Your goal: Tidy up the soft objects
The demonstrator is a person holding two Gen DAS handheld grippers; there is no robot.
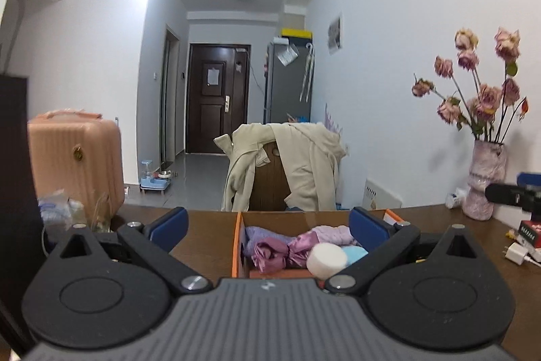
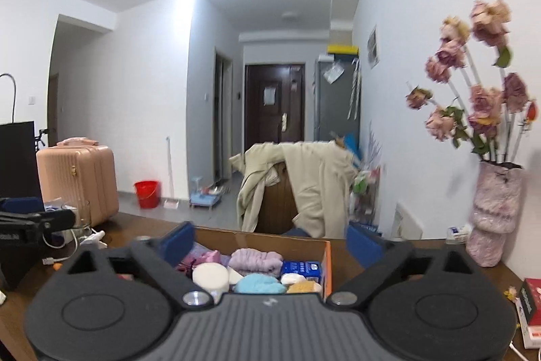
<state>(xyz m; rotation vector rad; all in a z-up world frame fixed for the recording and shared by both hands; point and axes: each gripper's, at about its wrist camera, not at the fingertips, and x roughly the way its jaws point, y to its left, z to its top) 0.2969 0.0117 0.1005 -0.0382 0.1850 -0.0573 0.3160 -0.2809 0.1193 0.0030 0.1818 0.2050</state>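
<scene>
- One cardboard box (image 2: 326, 263) on the table, holding soft things.
- Two lilac knitted cloths: one (image 2: 257, 261) at the middle, another (image 1: 262, 241) at the left end.
- One shiny purple satin piece (image 1: 287, 251).
- One white round sponge (image 2: 210, 276).
- One light blue fluffy cloth (image 2: 258, 286).
- One blue packet (image 2: 301, 268).
- One yellow sponge (image 2: 304, 287).
- Two grippers: left (image 1: 268, 222), right (image 2: 270, 237), each with two blue pads spread wide.
- One vase (image 2: 493, 212) of dried roses.
- One pink suitcase (image 1: 76, 158).
</scene>
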